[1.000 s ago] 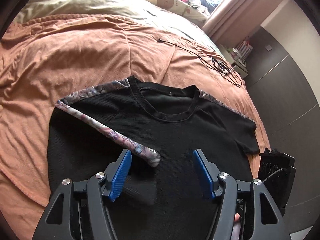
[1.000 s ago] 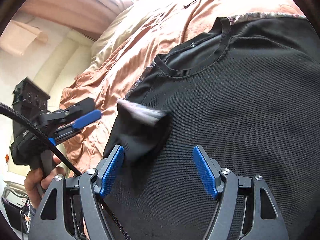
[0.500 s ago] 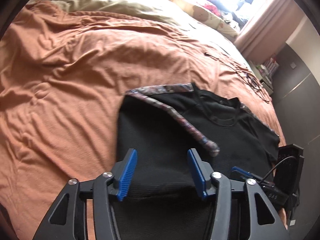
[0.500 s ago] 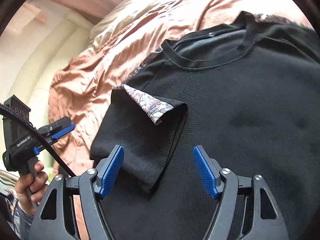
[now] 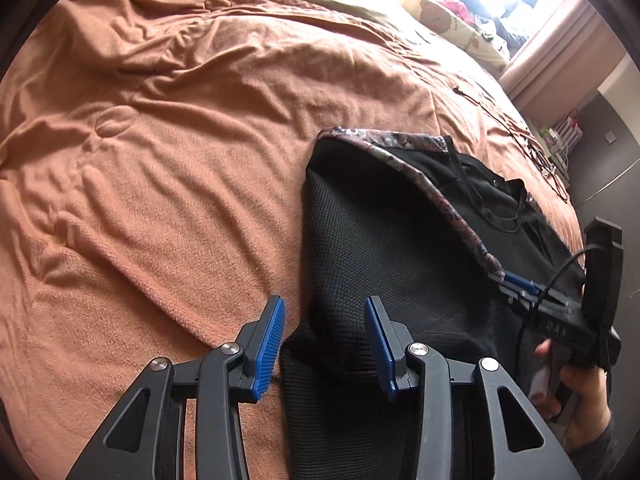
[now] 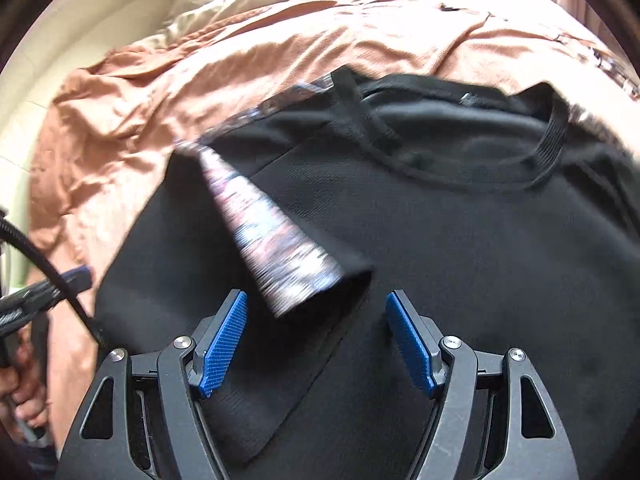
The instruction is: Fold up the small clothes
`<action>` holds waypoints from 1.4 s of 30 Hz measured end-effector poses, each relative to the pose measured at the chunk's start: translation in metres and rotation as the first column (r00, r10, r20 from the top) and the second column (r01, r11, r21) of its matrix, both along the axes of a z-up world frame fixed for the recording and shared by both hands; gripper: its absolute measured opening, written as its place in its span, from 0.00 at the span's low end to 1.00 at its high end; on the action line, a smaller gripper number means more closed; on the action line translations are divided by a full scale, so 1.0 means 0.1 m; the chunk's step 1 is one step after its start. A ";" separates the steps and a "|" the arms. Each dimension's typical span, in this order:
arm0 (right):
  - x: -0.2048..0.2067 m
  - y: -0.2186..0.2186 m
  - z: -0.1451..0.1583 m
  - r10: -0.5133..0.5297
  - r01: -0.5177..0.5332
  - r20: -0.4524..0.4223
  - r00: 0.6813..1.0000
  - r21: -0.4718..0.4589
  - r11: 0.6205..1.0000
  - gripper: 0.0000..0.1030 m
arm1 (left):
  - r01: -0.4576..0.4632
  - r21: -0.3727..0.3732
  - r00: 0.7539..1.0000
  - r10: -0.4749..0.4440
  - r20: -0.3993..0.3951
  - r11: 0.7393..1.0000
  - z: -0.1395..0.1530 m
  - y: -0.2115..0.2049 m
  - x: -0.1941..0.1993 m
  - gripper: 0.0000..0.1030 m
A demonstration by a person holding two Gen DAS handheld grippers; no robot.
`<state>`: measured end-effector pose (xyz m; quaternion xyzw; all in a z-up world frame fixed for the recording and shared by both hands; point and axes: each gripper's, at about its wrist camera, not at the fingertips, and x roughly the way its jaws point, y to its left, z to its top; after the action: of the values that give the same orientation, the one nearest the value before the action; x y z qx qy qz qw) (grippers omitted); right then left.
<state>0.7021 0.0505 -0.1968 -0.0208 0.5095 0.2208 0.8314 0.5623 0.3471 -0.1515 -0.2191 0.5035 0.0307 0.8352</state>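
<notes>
Black mesh-knit shirt (image 5: pixel 400 240), patterned sleeve trim, on rumpled orange bed (image 5: pixel 160 140); left tool (image 5: pixel 324 340) closing, gripping nothing; right tool (image 6: pixel 316 340) open.

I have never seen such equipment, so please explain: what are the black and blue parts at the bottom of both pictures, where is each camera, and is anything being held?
There is no robot here. A person holds one hand-held grasping tool in each hand, and each tool carries a wide-angle camera looking forward along its two blue-padded fingers. One picture comes from the left tool, the other from the right tool.

A black T-shirt lies on a bed with an orange blanket. One patterned sleeve is folded in over the shirt.

The left tool's jaws have just been closing around the shirt's side edge but do not press it yet. The right tool is open above the folded sleeve. Nothing is held.
</notes>
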 end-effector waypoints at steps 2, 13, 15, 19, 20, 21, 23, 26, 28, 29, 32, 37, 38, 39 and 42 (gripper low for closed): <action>0.10 -0.07 0.01 -0.046 0.046 0.021 0.999 -0.004 0.999 0.68 | -0.002 0.010 1.000 0.002 -0.008 1.000 -0.03 0.02 -0.01 0.43; 0.31 -0.29 -0.15 -0.031 0.068 -0.131 0.991 0.287 0.955 0.68 | 0.001 0.018 1.000 0.000 -0.023 1.000 -0.12 0.02 -0.03 0.43; 0.41 -0.28 -0.18 -0.036 0.078 -0.143 0.989 0.300 0.951 0.68 | 0.005 0.022 1.000 -0.004 -0.029 1.000 -0.13 0.02 -0.04 0.43; 0.48 -0.25 -0.25 -0.025 0.074 -0.159 0.987 0.310 0.948 0.37 | 0.003 0.025 0.999 -0.002 -0.036 1.000 -0.15 0.03 -0.07 0.43; 0.50 -0.23 -0.26 -0.028 0.073 -0.155 0.988 0.292 0.954 0.30 | 0.002 0.025 0.999 -0.001 -0.038 1.000 -0.15 0.03 -0.08 0.43; 0.53 -0.24 -0.27 -0.041 0.081 -0.151 0.988 0.266 0.961 0.13 | 0.001 0.027 0.999 0.001 -0.041 1.000 -0.16 0.03 -0.08 0.43; 0.56 -0.27 -0.28 -0.064 0.107 -0.167 0.984 0.264 0.959 0.03 | 0.001 0.029 0.999 0.000 -0.044 1.000 -0.16 0.03 -0.10 0.43; 0.51 -0.33 -0.22 -0.097 0.127 -0.137 0.986 0.236 0.963 0.03 | -0.003 0.031 0.999 0.005 -0.044 1.000 -0.16 0.04 -0.11 0.43; 0.47 -0.39 -0.20 -0.113 0.139 -0.131 0.985 0.215 0.967 0.03 | -0.008 0.025 0.999 0.009 -0.042 1.000 -0.17 0.05 -0.12 0.43; 0.45 -0.41 -0.20 -0.113 0.142 -0.137 0.984 0.217 0.966 0.03 | -0.011 0.017 0.999 0.012 -0.042 1.000 -0.17 0.04 -0.12 0.43; 0.40 -0.44 -0.17 -0.112 0.139 -0.134 0.985 0.213 0.967 0.02 | -0.010 -0.009 0.999 0.009 -0.036 1.000 -0.18 0.01 -0.12 0.43; 0.31 -0.50 -0.10 -0.148 0.167 -0.117 0.982 0.182 0.969 0.02 | 0.004 -0.011 0.999 -0.004 -0.032 1.000 -0.19 -0.09 -0.10 0.43; 0.30 -0.52 -0.09 -0.157 0.176 -0.113 0.981 0.179 0.968 0.02 | 0.009 0.001 0.999 -0.009 -0.043 1.000 -0.21 -0.11 -0.08 0.43; 0.30 -0.54 -0.09 -0.163 0.181 -0.110 0.981 0.178 0.967 0.02 | 0.011 0.010 0.999 -0.010 -0.053 1.000 -0.22 -0.13 -0.07 0.43; 0.27 -0.56 -0.06 -0.158 0.174 -0.099 0.982 0.178 0.969 0.03 | 0.008 0.034 0.997 -0.005 -0.082 0.999 -0.29 -0.15 -0.04 0.43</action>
<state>0.7291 -0.0057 -0.2031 0.1090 0.5212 0.1978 0.8230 0.5582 0.3325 -0.1806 -0.2014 0.5375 0.0455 0.8176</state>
